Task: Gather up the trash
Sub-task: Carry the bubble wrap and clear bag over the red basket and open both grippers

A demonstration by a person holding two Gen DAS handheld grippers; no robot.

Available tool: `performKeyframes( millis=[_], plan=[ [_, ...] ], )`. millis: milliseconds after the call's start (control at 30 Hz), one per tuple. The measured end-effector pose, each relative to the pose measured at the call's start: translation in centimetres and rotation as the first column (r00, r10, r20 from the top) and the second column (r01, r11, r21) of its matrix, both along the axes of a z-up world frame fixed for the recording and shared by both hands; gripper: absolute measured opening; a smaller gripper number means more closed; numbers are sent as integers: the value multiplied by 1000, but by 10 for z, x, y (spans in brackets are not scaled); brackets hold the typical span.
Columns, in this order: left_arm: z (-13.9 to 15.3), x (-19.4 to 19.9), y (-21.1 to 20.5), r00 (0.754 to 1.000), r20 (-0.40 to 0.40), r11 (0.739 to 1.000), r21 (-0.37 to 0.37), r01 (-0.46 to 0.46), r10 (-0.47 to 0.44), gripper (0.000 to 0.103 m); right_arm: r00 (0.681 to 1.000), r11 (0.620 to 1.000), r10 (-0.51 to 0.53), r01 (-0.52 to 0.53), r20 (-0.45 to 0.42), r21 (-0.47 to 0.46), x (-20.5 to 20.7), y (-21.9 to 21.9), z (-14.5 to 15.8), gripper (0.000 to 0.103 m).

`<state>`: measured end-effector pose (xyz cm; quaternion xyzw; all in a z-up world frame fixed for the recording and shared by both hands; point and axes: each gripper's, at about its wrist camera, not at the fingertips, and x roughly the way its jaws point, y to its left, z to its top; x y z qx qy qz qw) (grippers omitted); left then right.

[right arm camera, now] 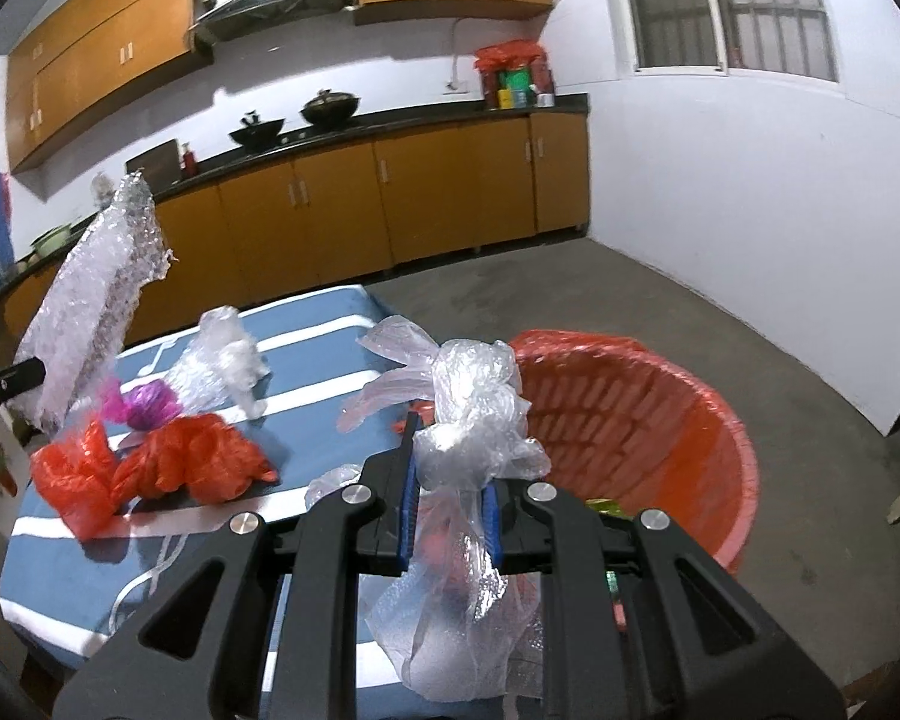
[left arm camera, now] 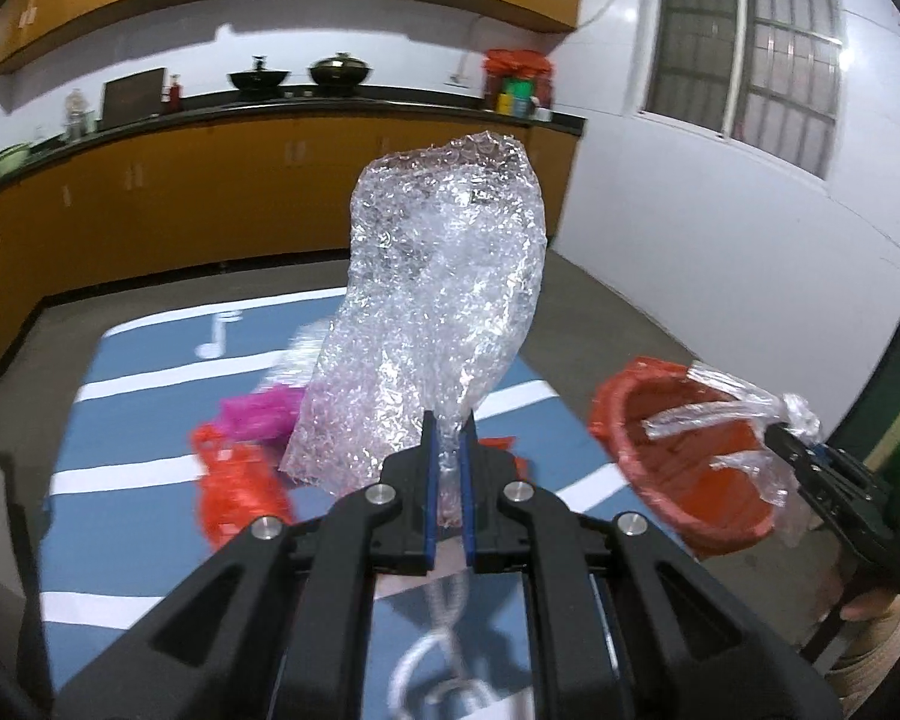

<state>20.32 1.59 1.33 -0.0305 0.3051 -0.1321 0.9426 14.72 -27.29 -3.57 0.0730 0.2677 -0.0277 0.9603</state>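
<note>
My left gripper [left arm camera: 448,450] is shut on a big sheet of bubble wrap [left arm camera: 444,300] and holds it upright above the blue striped table [left arm camera: 150,480]; the sheet also shows at the left of the right wrist view [right arm camera: 96,300]. My right gripper [right arm camera: 450,480] is shut on a clear plastic bag [right arm camera: 474,420] beside the rim of the red trash basket [right arm camera: 660,420]. In the left wrist view the right gripper [left arm camera: 780,429] holds that bag [left arm camera: 744,396] over the basket [left arm camera: 690,468]. Red plastic bags [right arm camera: 168,468], a magenta wad [right arm camera: 144,405] and clear plastic [right arm camera: 222,360] lie on the table.
The basket stands on the grey floor [right arm camera: 690,300] at the table's right edge. Orange kitchen cabinets [right arm camera: 390,198] with a dark counter run along the back wall. A white wall [right arm camera: 750,210] with a window is at the right.
</note>
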Motion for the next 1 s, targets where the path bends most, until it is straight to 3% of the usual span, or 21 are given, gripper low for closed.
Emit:
performKeyframes(
  millis=[300, 633, 1000],
  plan=[
    [-9, 17, -63, 991, -23, 989, -73, 129, -131, 8, 995, 995, -104, 104, 9, 6, 0, -34, -2, 18],
    [-27, 30, -145, 958, -44, 954, -107, 279, -284, 8, 980, 980, -200, 200, 6, 19, 5, -69, -5, 18],
    [-60, 49, -195, 926, -94, 927, -123, 354, -366, 8, 964, 963, -267, 267, 5, 47, 12, -96, -10, 18]
  ],
)
